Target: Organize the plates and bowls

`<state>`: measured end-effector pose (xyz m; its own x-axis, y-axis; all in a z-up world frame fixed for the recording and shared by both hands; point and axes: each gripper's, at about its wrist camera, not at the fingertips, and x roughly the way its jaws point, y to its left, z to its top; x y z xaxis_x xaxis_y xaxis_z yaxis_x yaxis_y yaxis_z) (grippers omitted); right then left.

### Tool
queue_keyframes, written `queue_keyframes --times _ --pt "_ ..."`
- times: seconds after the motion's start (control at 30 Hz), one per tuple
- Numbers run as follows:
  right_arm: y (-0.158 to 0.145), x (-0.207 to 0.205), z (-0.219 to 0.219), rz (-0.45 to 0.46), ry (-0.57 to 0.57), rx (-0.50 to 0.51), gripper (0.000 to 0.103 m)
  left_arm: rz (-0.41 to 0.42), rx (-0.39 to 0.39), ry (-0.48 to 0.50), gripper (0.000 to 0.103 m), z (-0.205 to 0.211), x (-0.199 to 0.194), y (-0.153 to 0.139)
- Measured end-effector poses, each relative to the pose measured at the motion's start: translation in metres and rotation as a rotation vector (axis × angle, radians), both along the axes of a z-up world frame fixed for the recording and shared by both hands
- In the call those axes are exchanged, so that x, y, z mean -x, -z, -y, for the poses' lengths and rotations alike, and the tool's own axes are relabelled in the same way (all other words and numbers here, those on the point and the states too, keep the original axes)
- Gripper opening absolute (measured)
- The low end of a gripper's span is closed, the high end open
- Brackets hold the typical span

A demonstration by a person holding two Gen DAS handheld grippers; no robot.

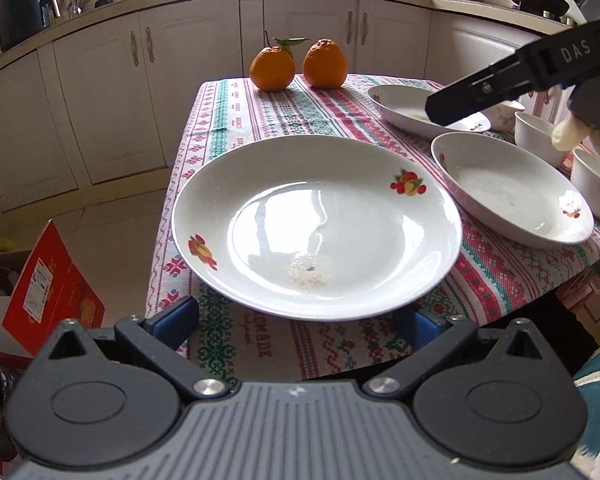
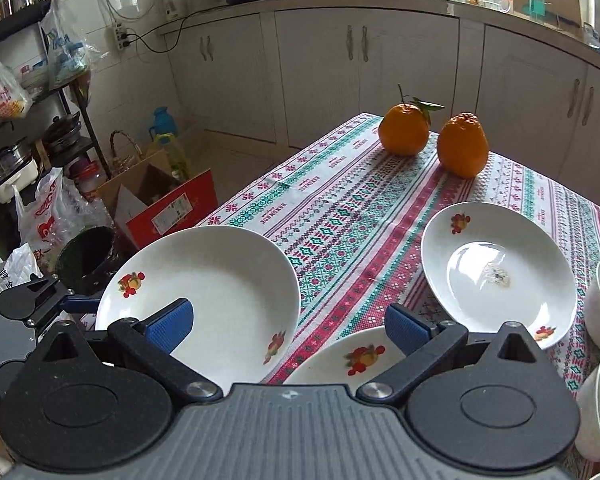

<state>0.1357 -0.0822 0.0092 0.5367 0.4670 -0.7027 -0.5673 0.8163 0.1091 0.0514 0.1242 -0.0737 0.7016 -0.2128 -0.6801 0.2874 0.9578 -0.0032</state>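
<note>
1. Left claw [image 1: 300, 316] is spread wide, its two blue pads [image 1: 176, 320] far apart at the near edge of the surface [image 1: 300, 112]; the near rim of the nearest plate [image 1: 316, 224] lies over the fingertips and hides them; I cannot tell whether the plate rests on them.
2. Right claw [image 2: 290, 320] hangs above the dishes with its jaws just as wide and nothing between them; from the left wrist view its black fingers reach in over the far plate [image 1: 404, 108] from the right.
3. Covering the surface is a cloth patterned in red, green and white bands; it hangs over the near edge.
4. Down on the floor to the left stands a red carton [image 1: 48, 280], well apart from the dishes.
5. Three white plates with small fruit prints sit apart, none stacked; the nearest plate is at the near left corner and, seen from the right wrist view, its rim pokes out past the edge; a patch of pale residue shows in its well.
6. Just right of it lies the middle plate [image 1: 512, 192]; the far plate lies beyond that, also with a smear in its centre.
7. White bowls [image 1: 540, 136] crowd the right side, just beside the middle plate; their exact number is hard to tell at the frame edge.
8. Two oranges [image 1: 272, 68] stand side by side at the far end, well clear of the plates; the left one keeps a stem and leaves.
</note>
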Motion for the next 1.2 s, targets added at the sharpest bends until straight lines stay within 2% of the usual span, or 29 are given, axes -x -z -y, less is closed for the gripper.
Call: queue_keyframes --times 0.17,0.57,0.87,1.2 --pt "0.007 -0.018 -0.017 -0.033 -0.067 0.033 0.103 0.025 0.012 0.035 0.103 -0.003 0.002 0.003" --pt "0.039 -0.064 -0.056 -0.182 -0.215 0.069 0.103 0.033 0.013 0.082 0.103 -0.006 0.000 0.002" --pt "0.052 -0.072 -0.070 -0.244 -0.281 0.094 0.103 0.055 0.025 0.106 0.103 -0.009 0.004 0.003" --pt "0.058 -0.080 -0.075 -0.290 -0.306 0.062 0.103 0.059 0.030 0.128 0.103 -0.011 0.004 0.002"
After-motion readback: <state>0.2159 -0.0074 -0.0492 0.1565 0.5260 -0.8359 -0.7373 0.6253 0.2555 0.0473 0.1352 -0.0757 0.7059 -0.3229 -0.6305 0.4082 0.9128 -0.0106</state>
